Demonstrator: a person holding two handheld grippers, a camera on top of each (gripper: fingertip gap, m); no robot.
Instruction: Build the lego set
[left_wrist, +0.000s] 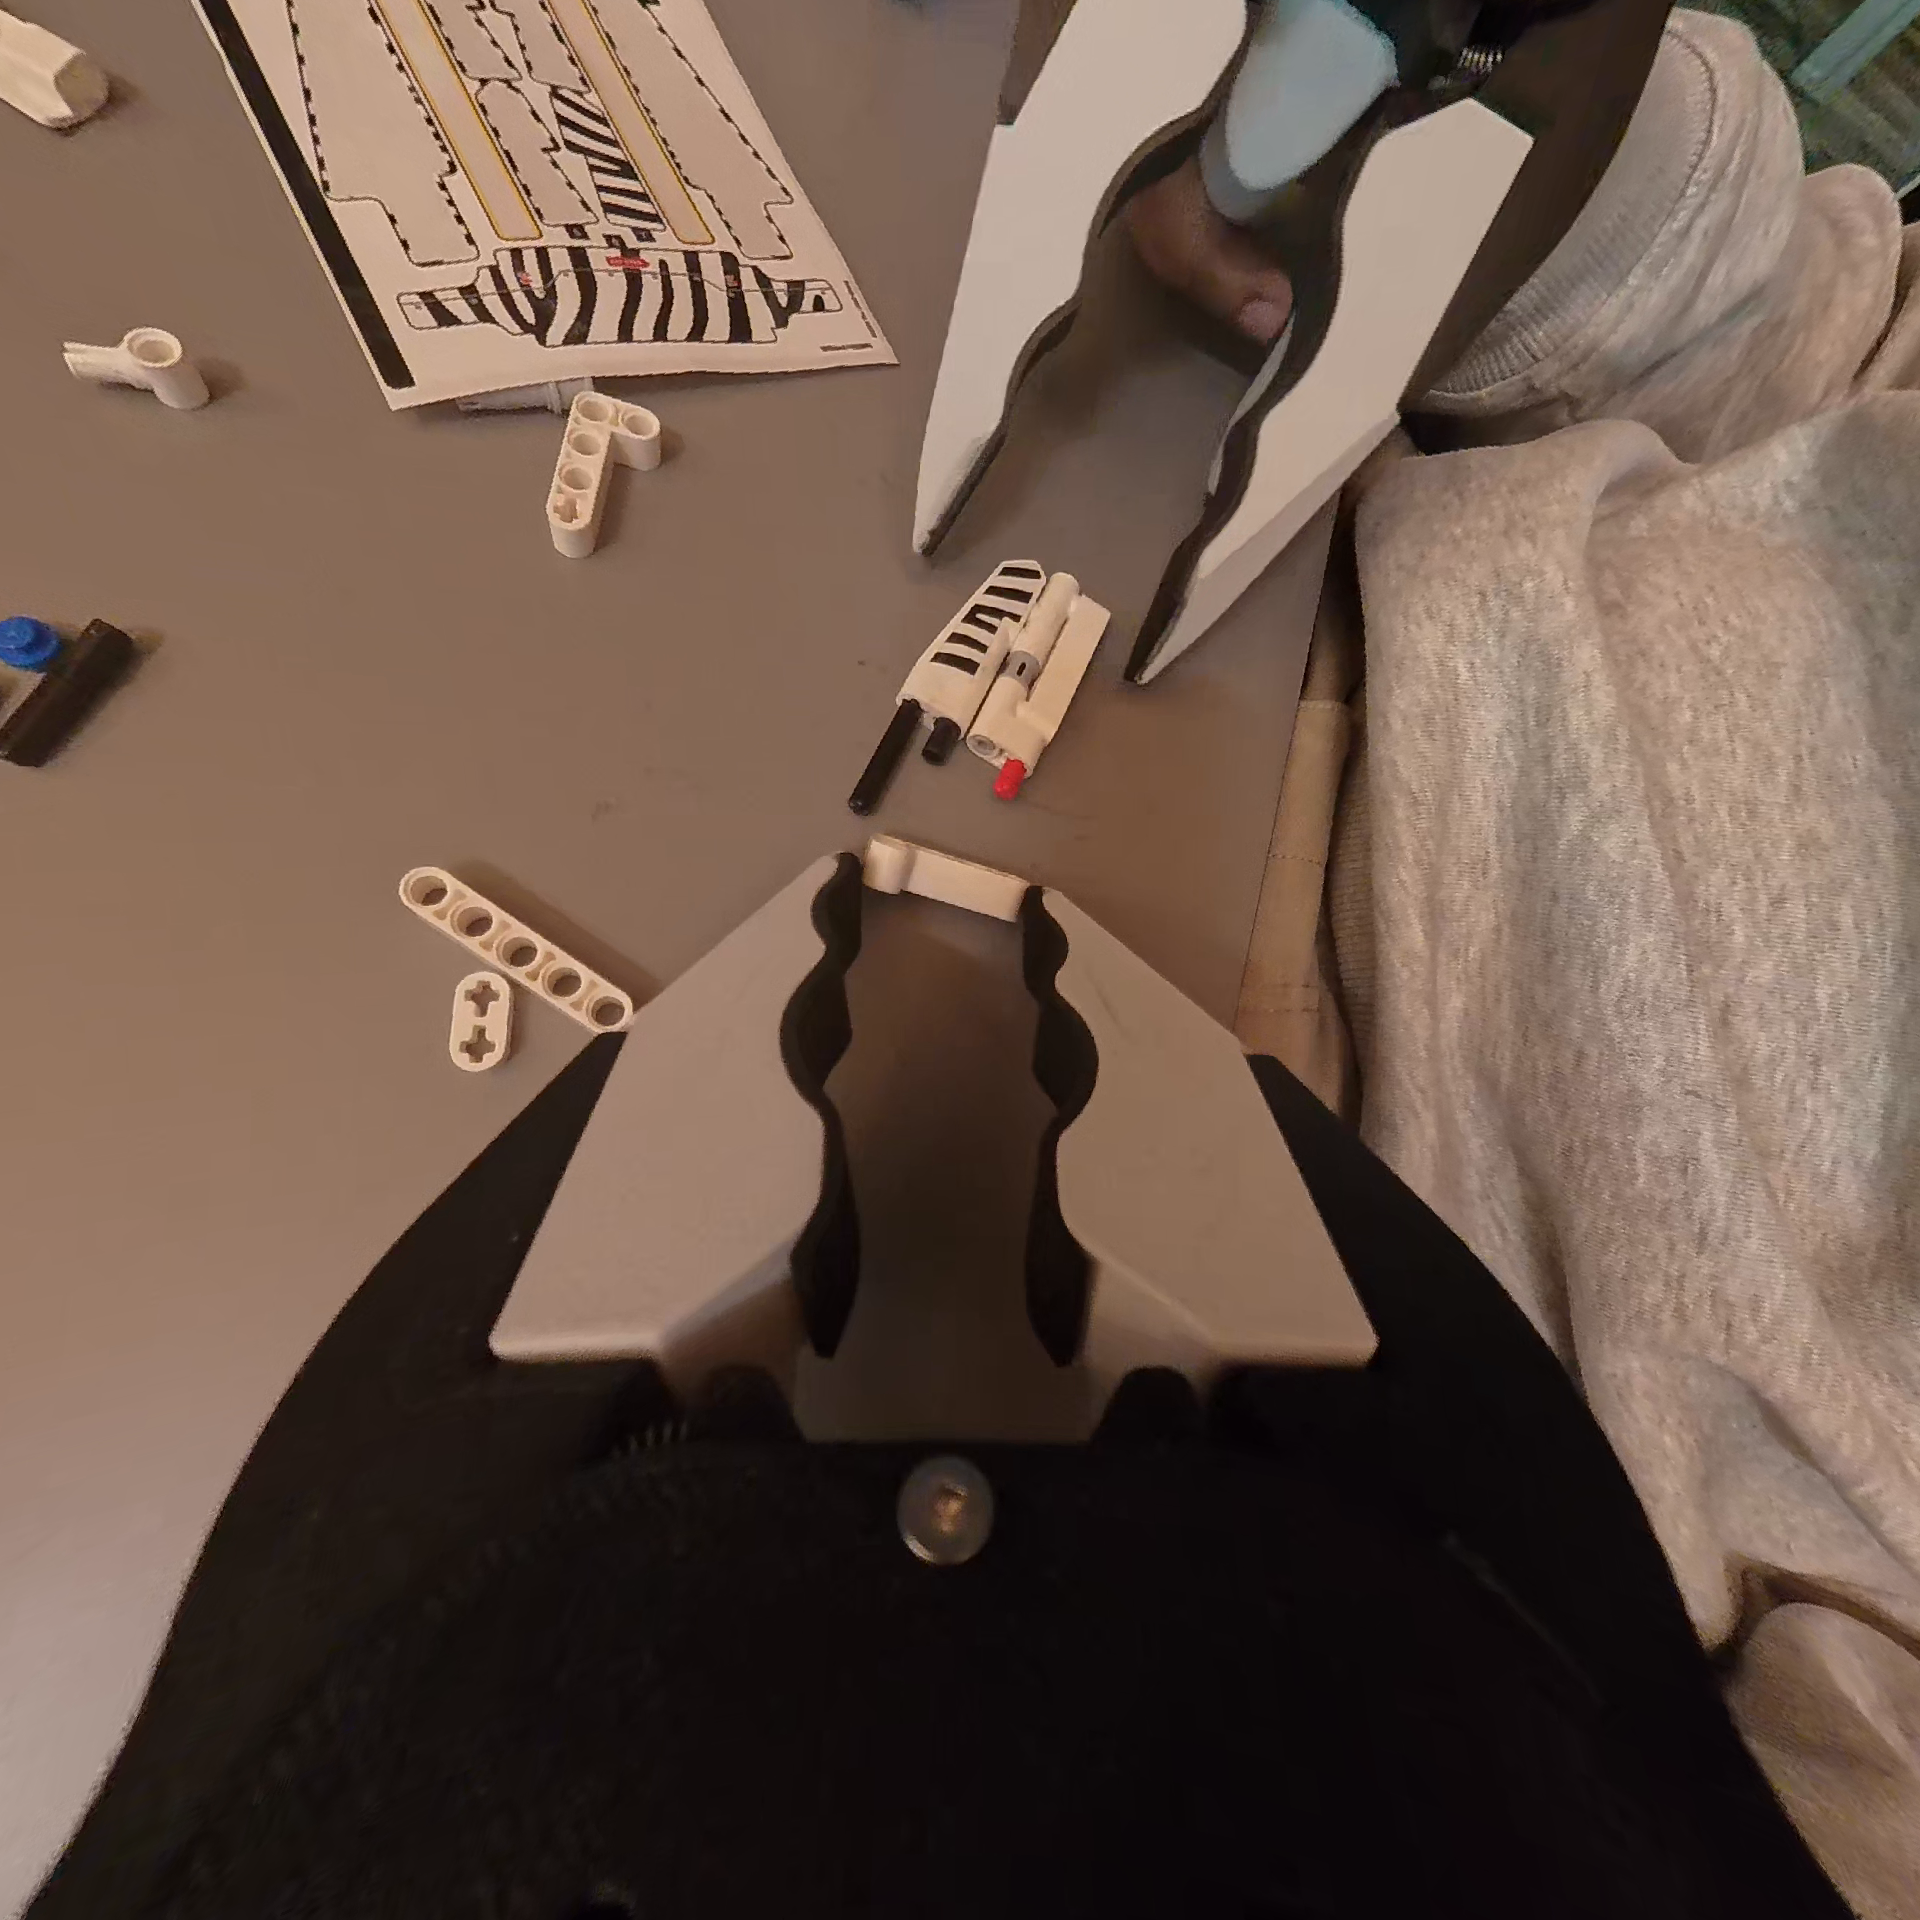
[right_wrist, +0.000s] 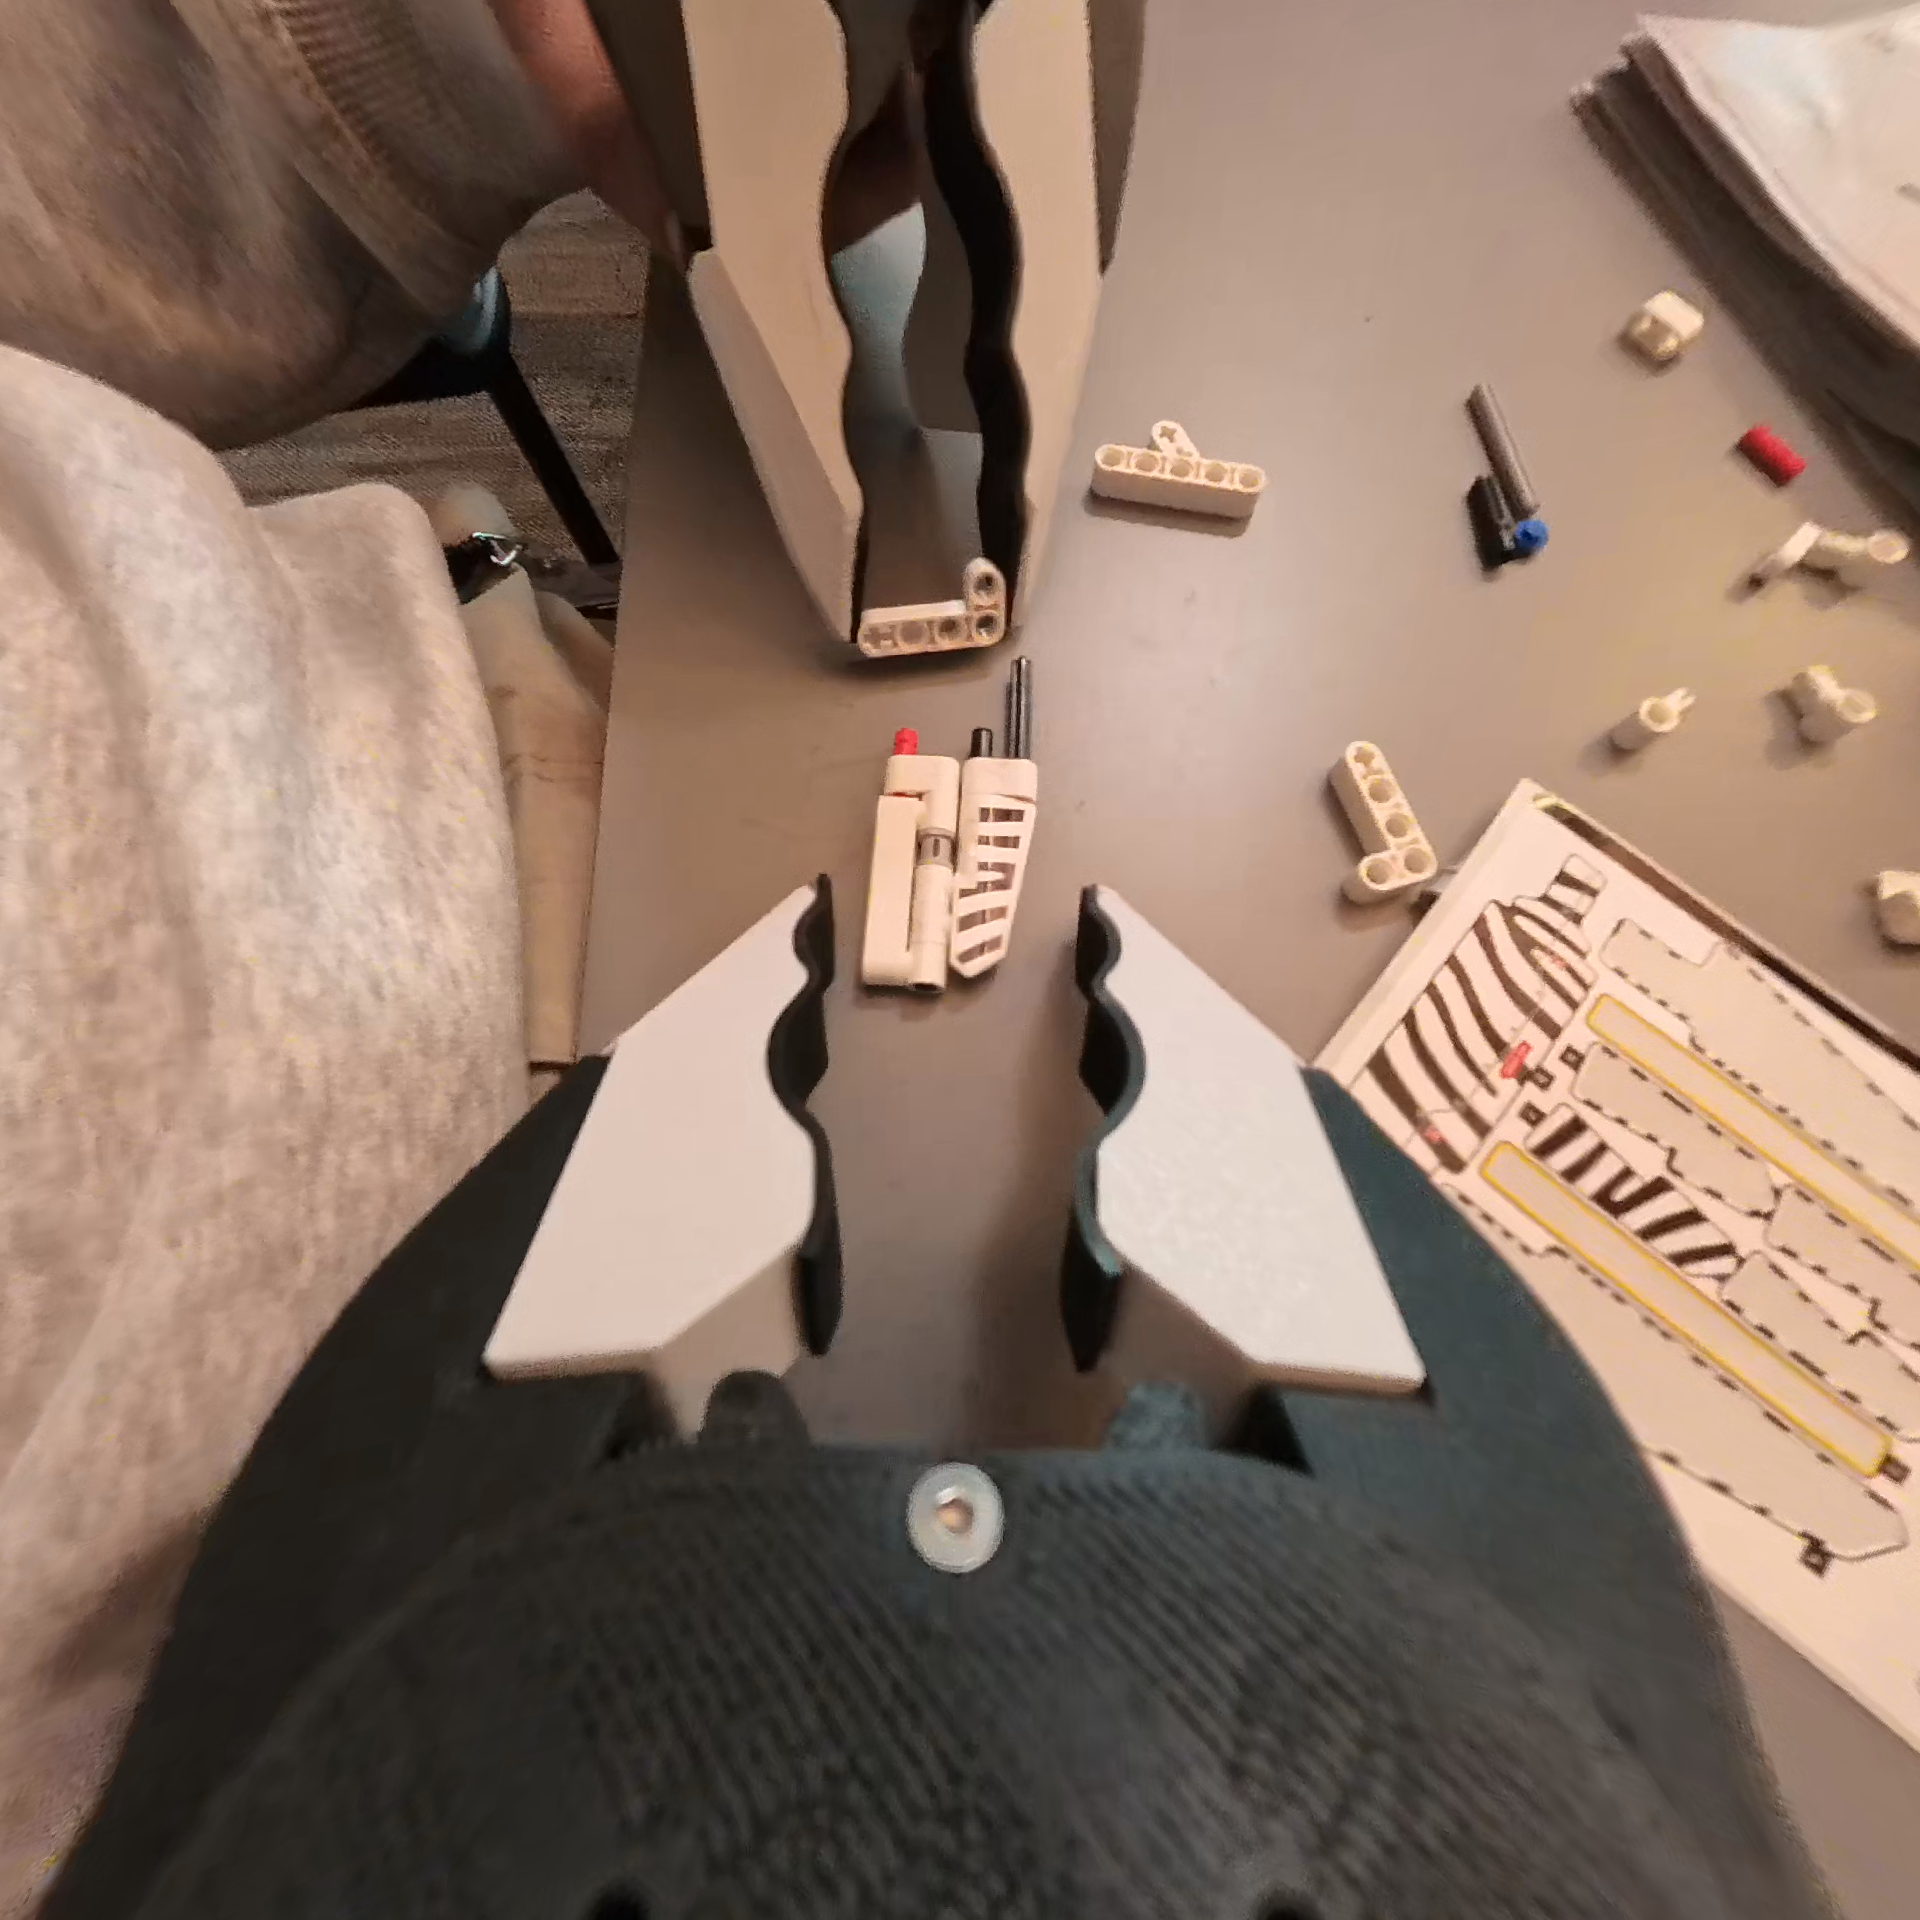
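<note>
A small white assembly with a zebra-striped panel, black axles and a red pin lies on the grey table near its edge; it also shows in the right wrist view. My left gripper is shut on a white L-shaped beam, held across its fingertips just short of the assembly; the right wrist view shows this gripper and the beam too. My right gripper is open and empty, its tips on either side of the assembly's near end. It also shows in the left wrist view.
A zebra-pattern sticker sheet lies beyond. Loose white beams, a black axle with a blue pin, a red piece and booklets are scattered about. The table edge and a person's grey sweatshirt are close by. The gap from one gripper's tips to the other's is roughly 6 cm.
</note>
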